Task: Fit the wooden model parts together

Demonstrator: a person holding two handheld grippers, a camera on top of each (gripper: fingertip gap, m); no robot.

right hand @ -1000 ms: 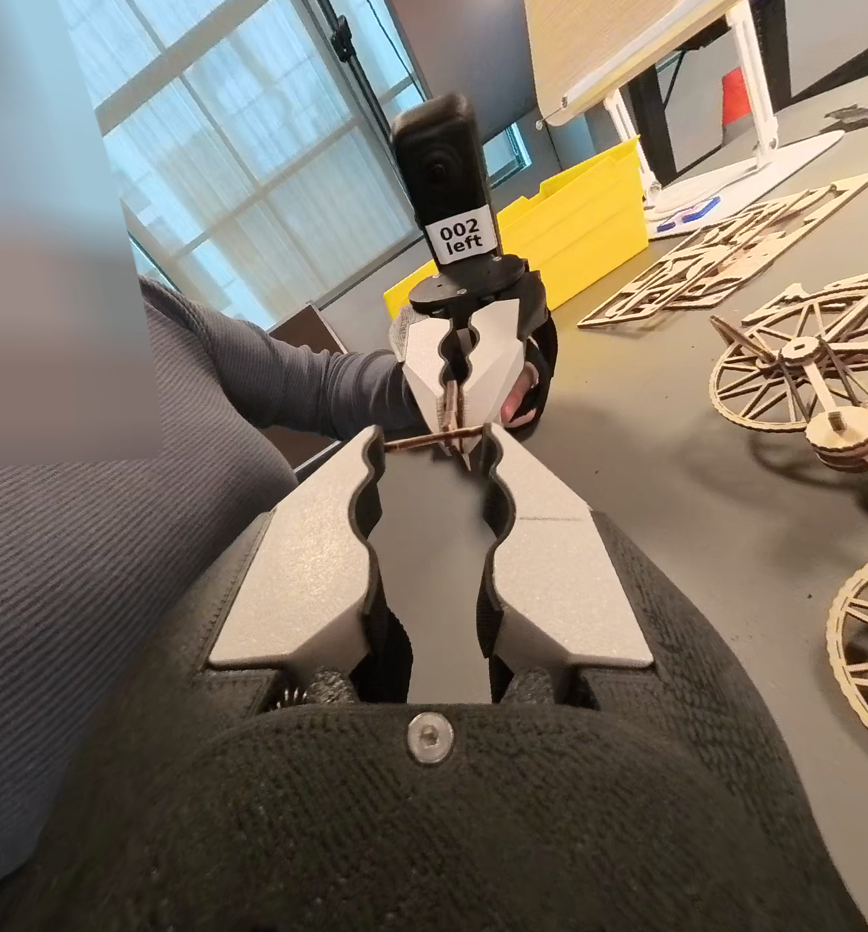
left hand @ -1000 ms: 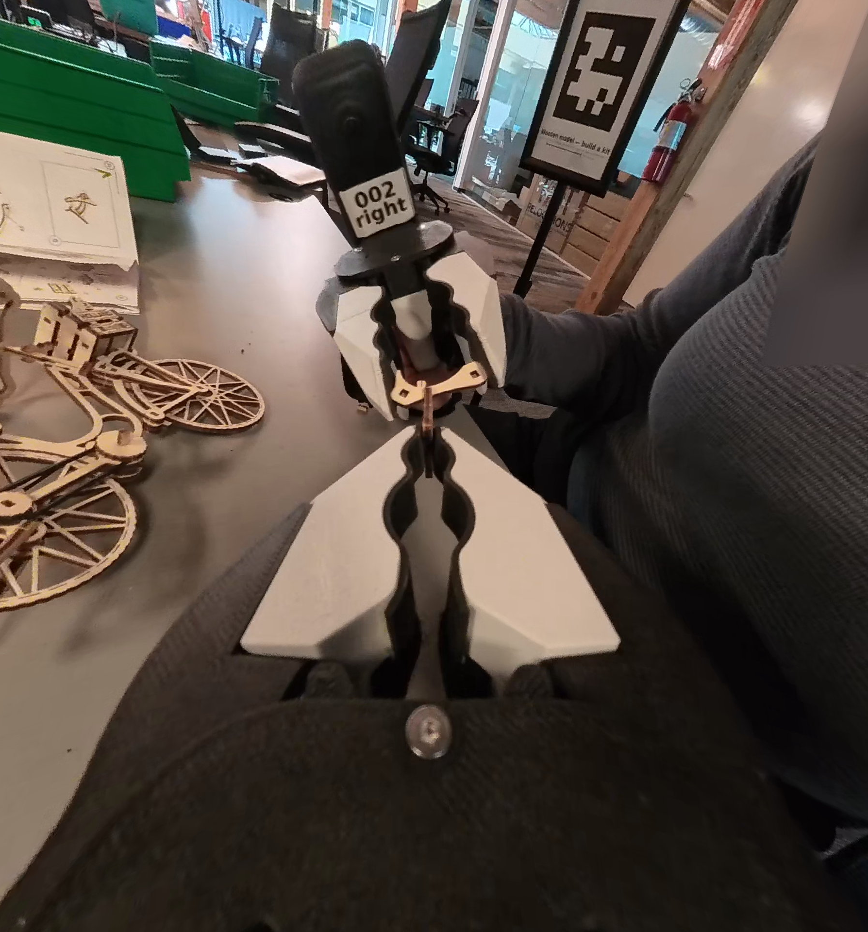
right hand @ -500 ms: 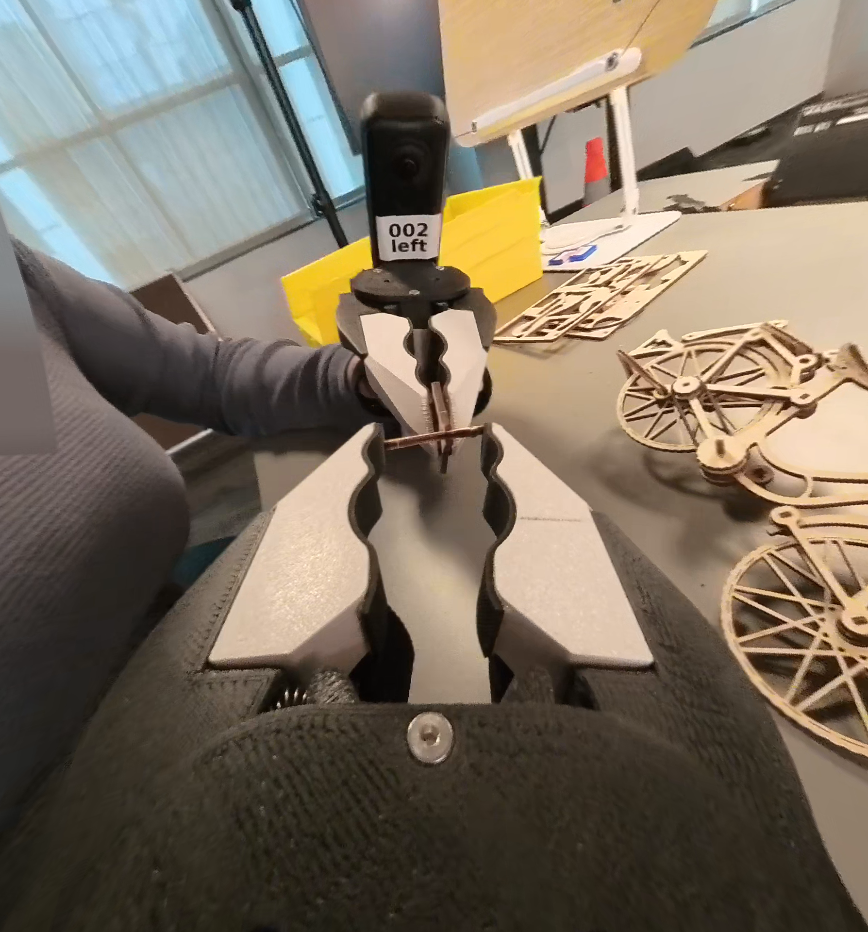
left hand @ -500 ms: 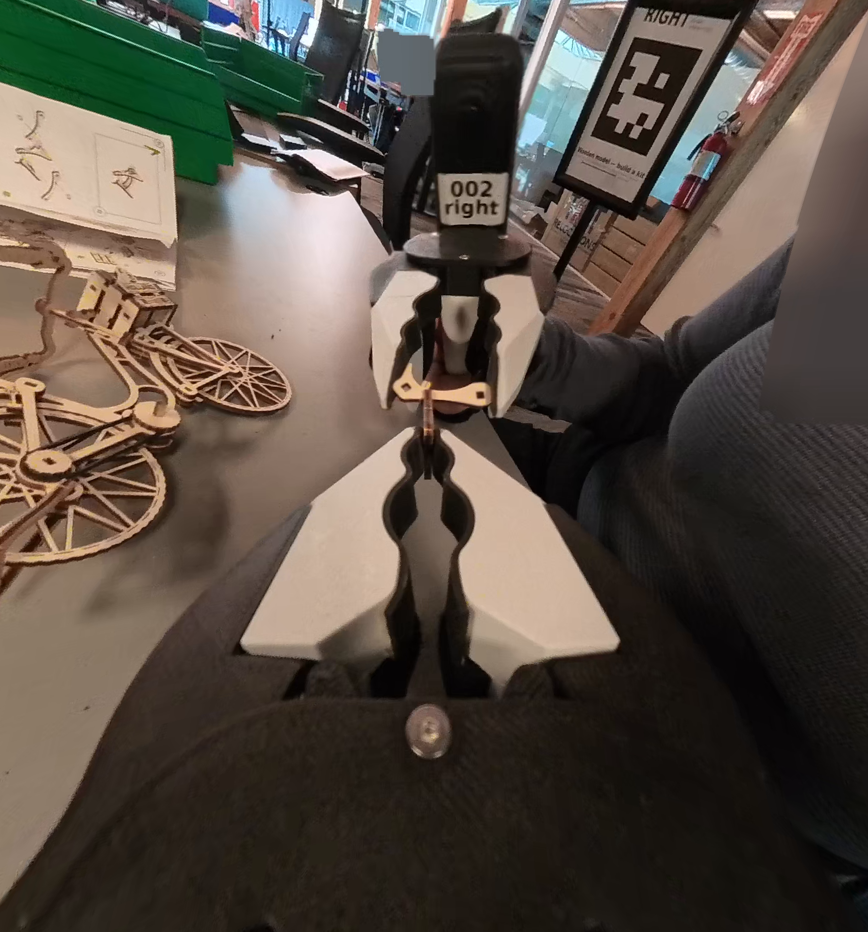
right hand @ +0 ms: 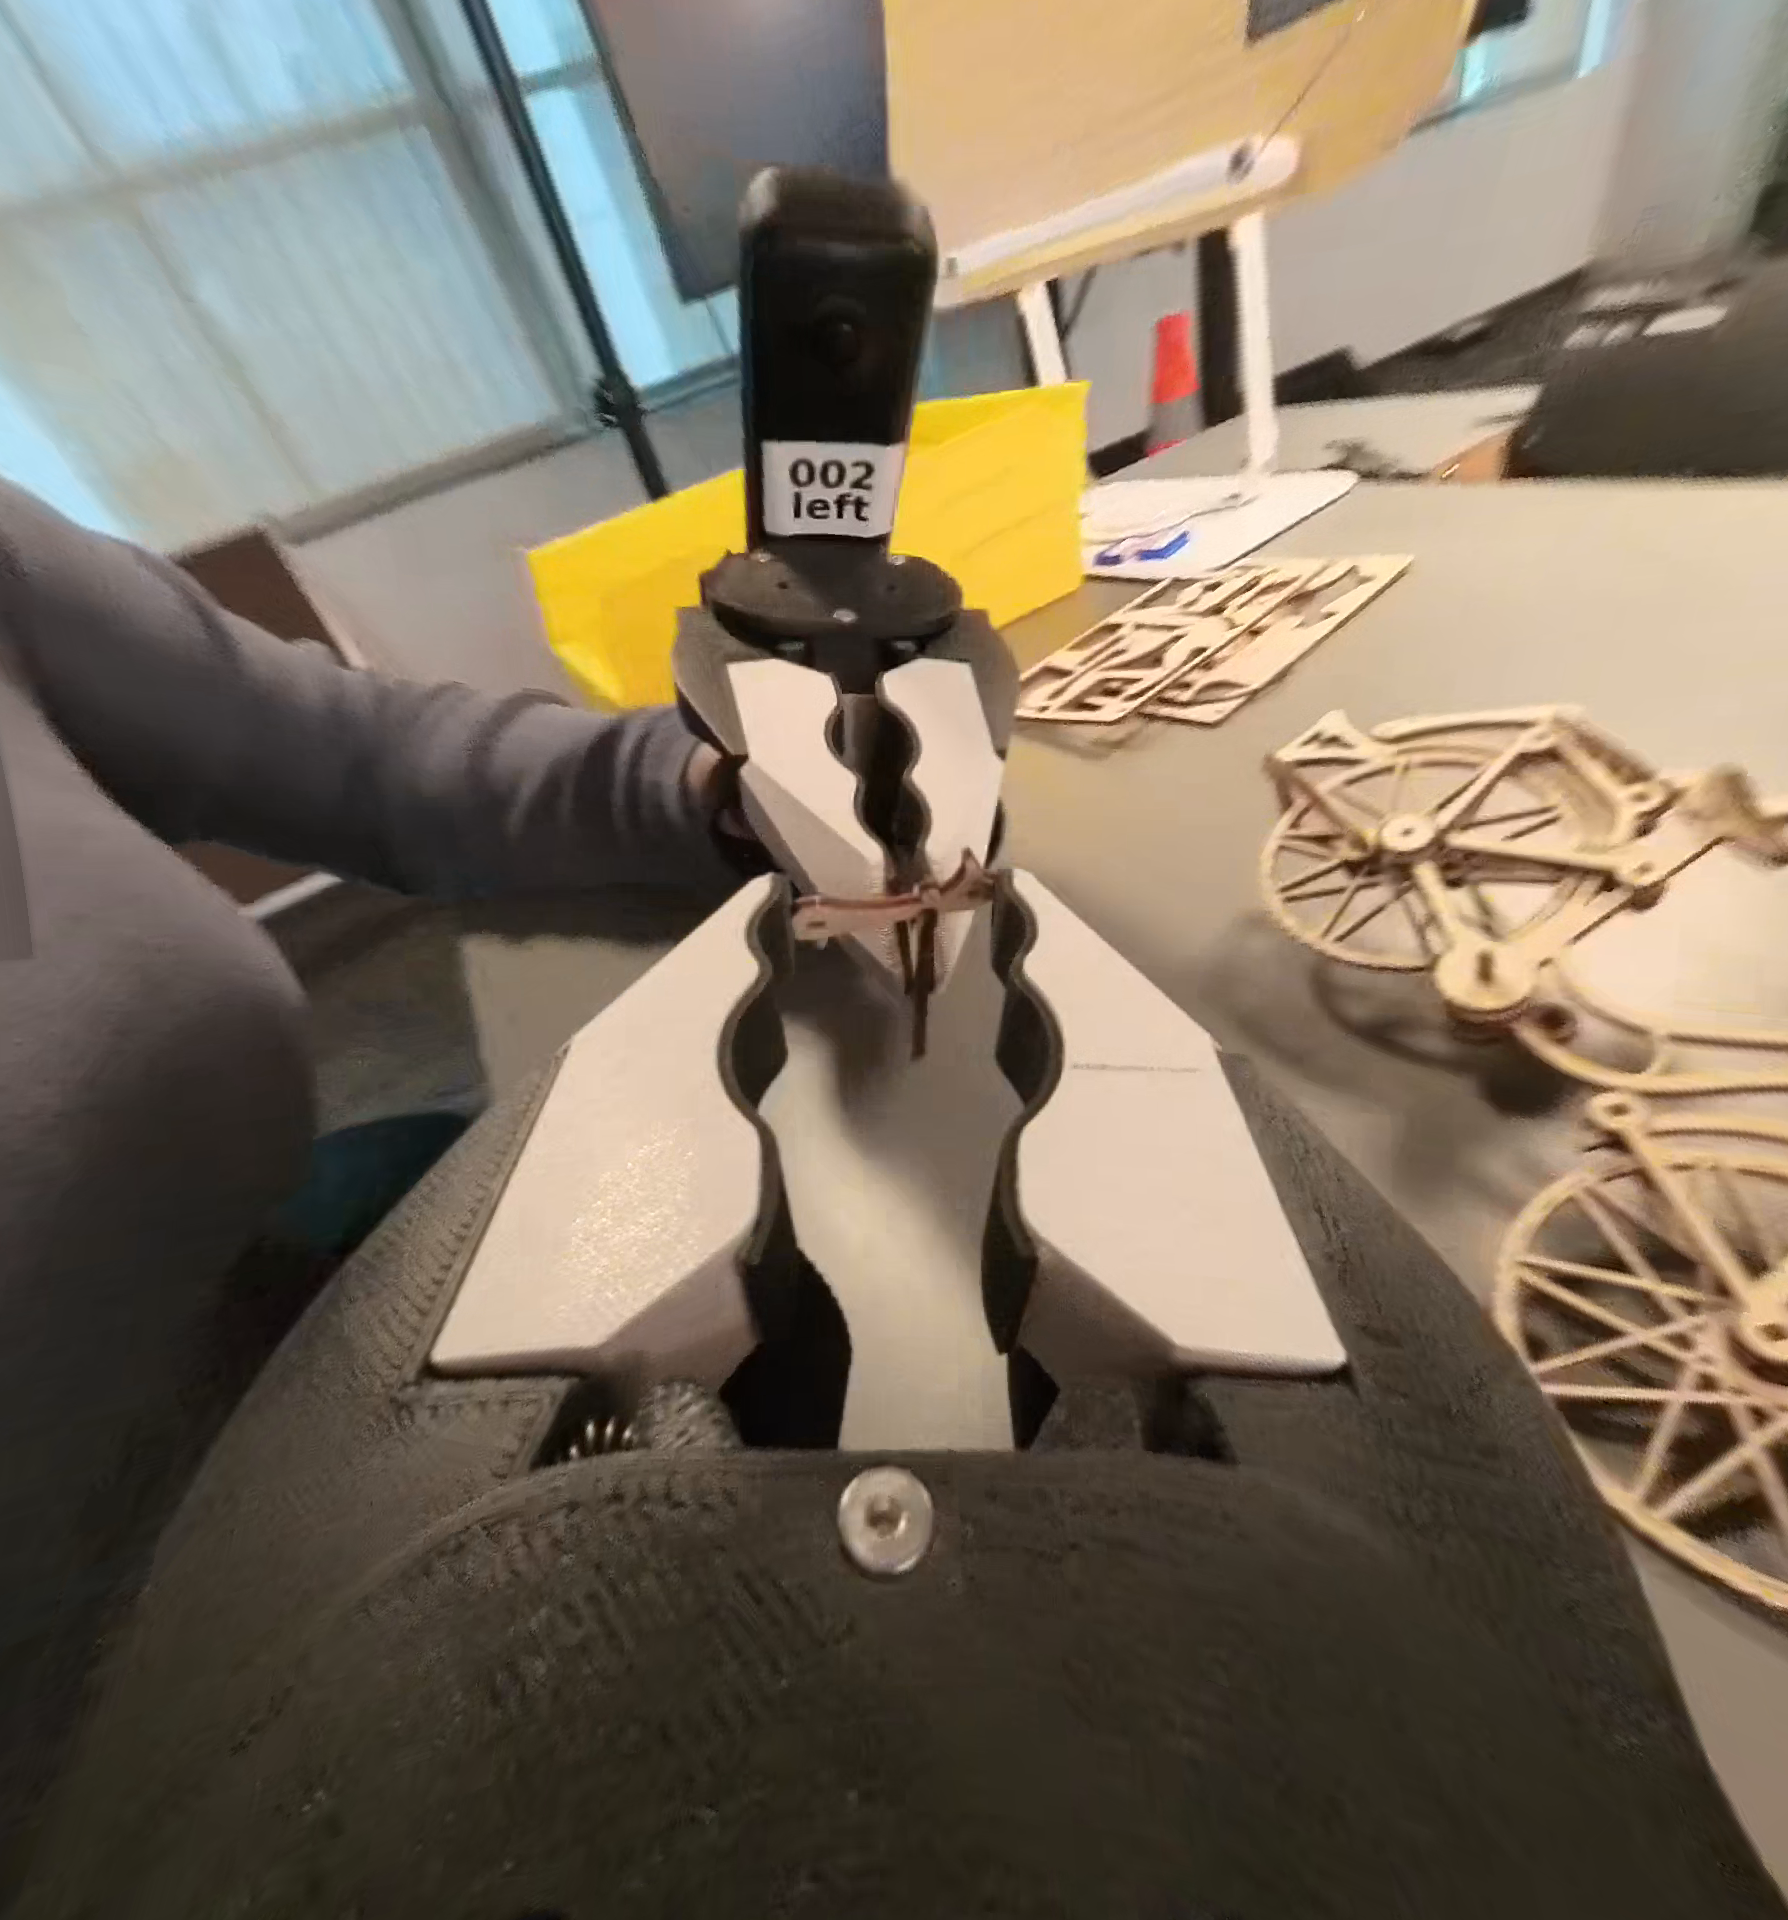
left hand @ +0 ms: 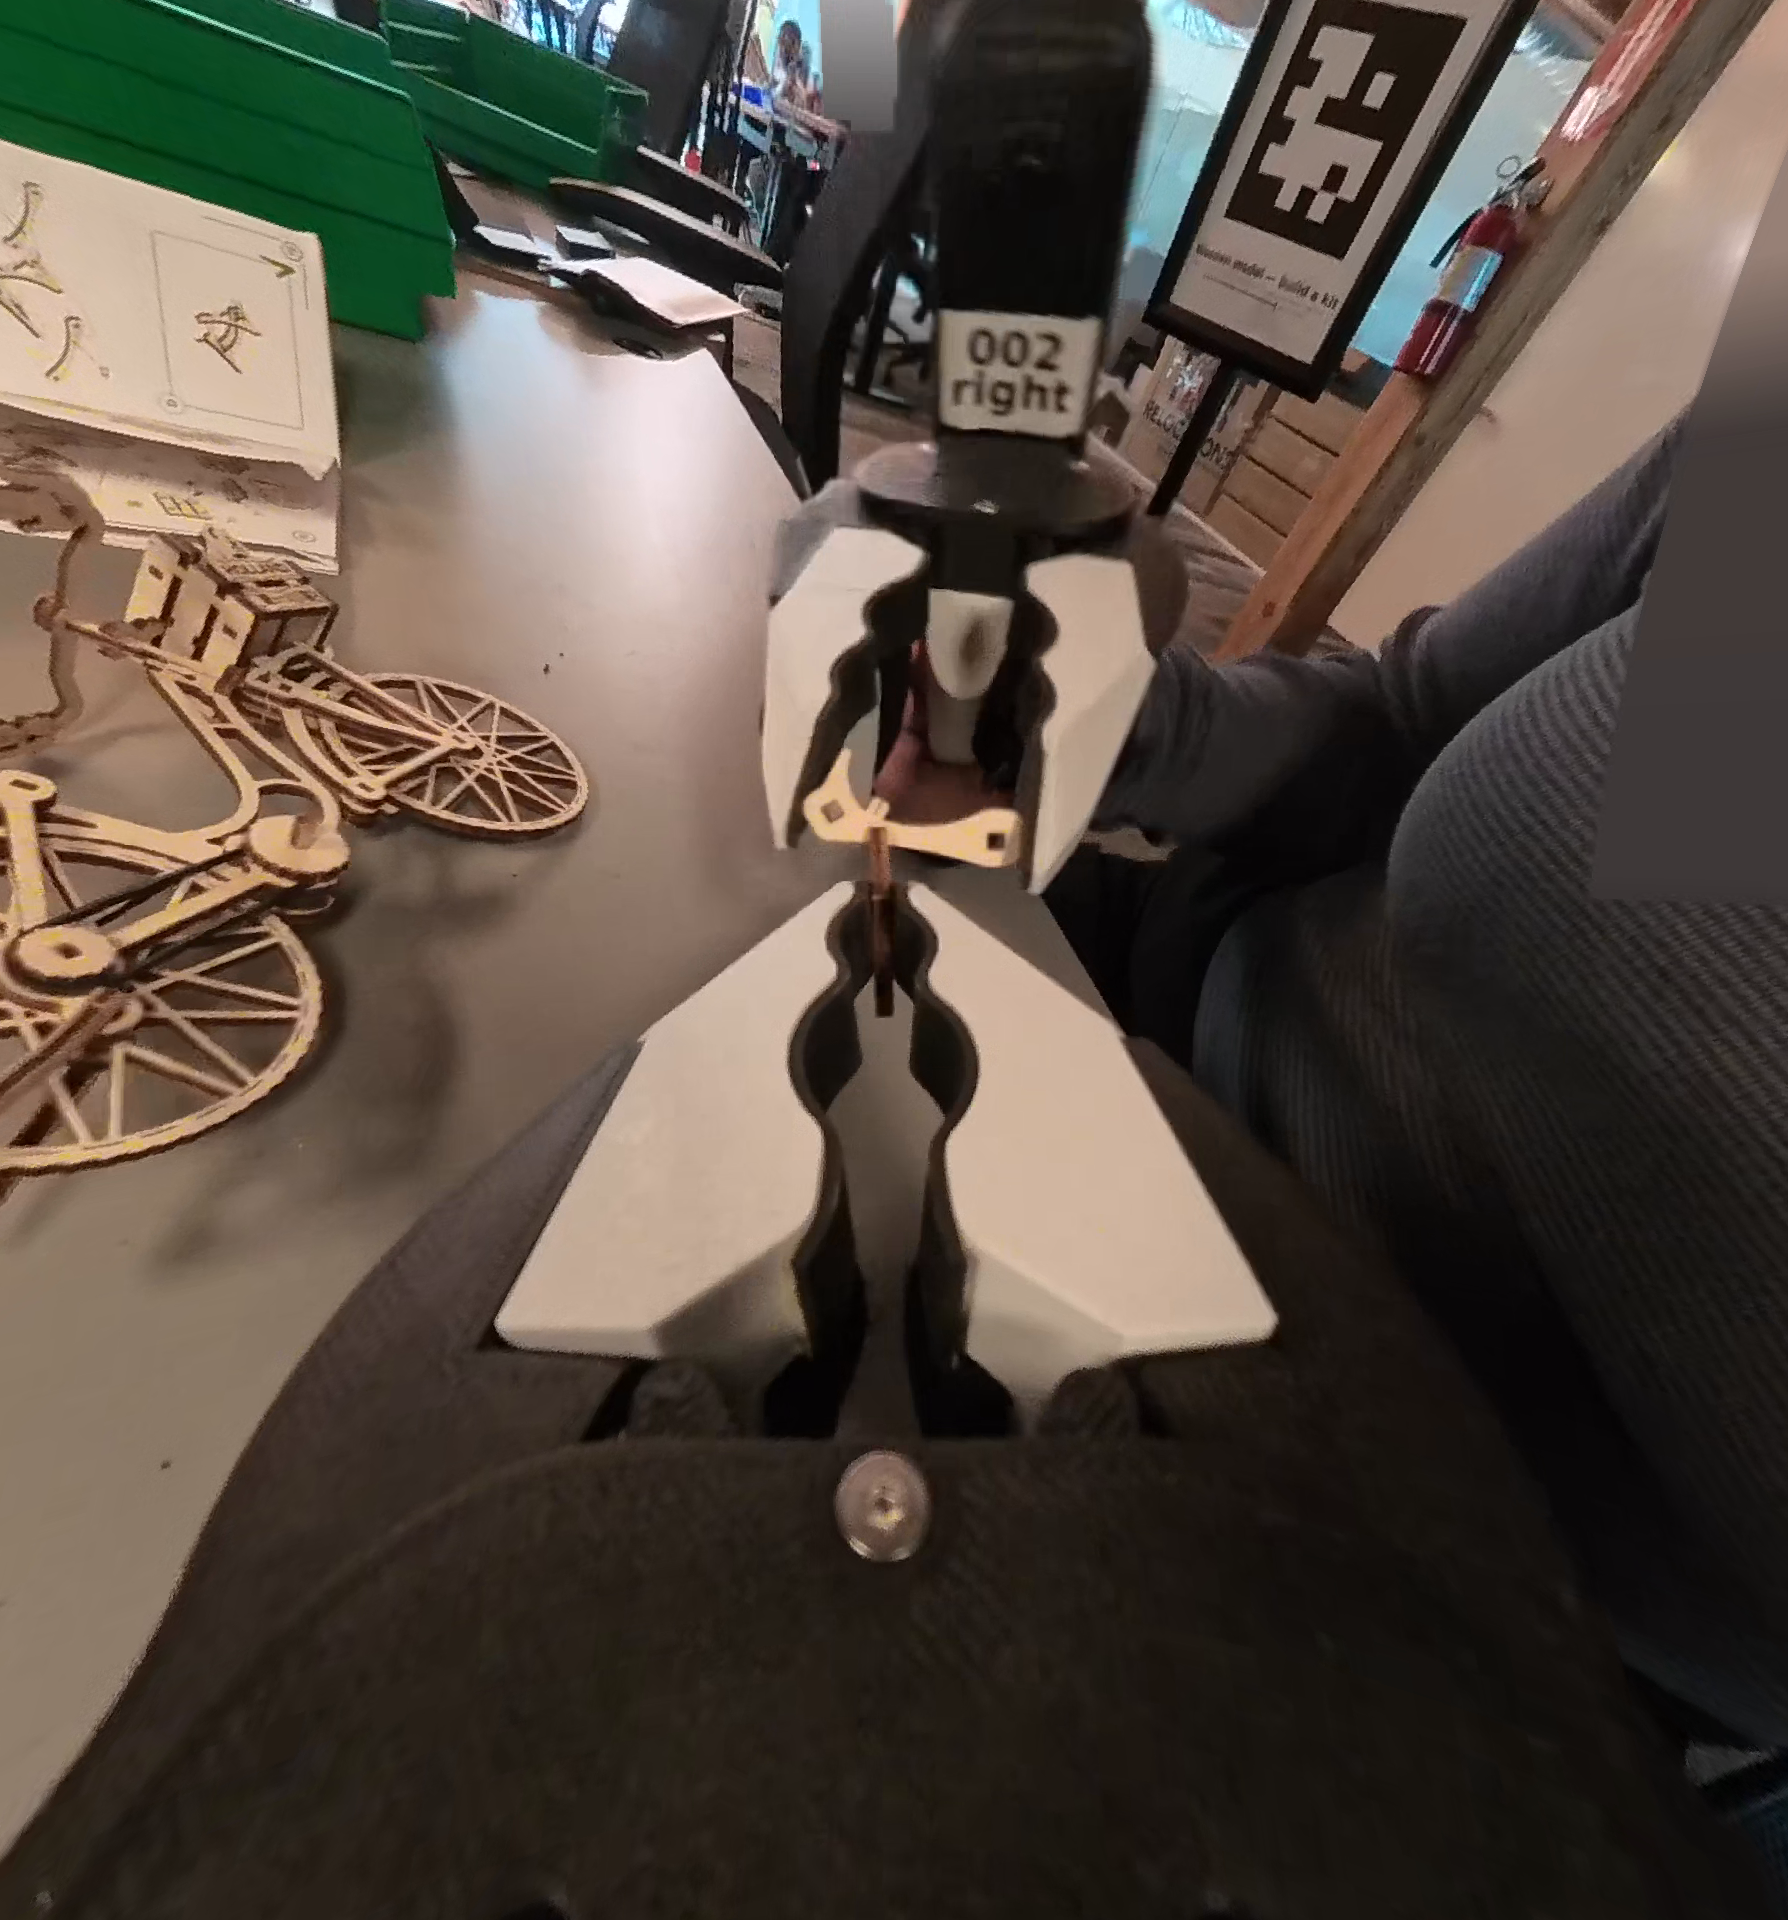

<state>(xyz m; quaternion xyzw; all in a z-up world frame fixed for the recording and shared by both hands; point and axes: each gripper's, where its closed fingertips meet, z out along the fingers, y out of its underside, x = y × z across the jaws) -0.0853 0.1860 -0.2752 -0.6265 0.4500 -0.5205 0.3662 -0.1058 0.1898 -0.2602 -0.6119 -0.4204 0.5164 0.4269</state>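
In the left wrist view the left gripper (left hand: 882,940) is seen clenched on a thin wooden piece (left hand: 881,961); compared with a second ago, the right gripper (left hand: 911,831) has been brought nearer, and its flat wooden part (left hand: 921,831) now touches the thin piece's tip.

In the right wrist view the right jaws grasp that flat part (right hand: 895,906) by its ends; the joint seems begun, not yet seated; the wooden bicycles (right hand: 1472,831) lie on the table (right hand: 1129,831) at the right.

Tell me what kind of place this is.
Probably an open-plan office or lab: office chairs behind the table, green bins, big windows and a fire extinguisher.
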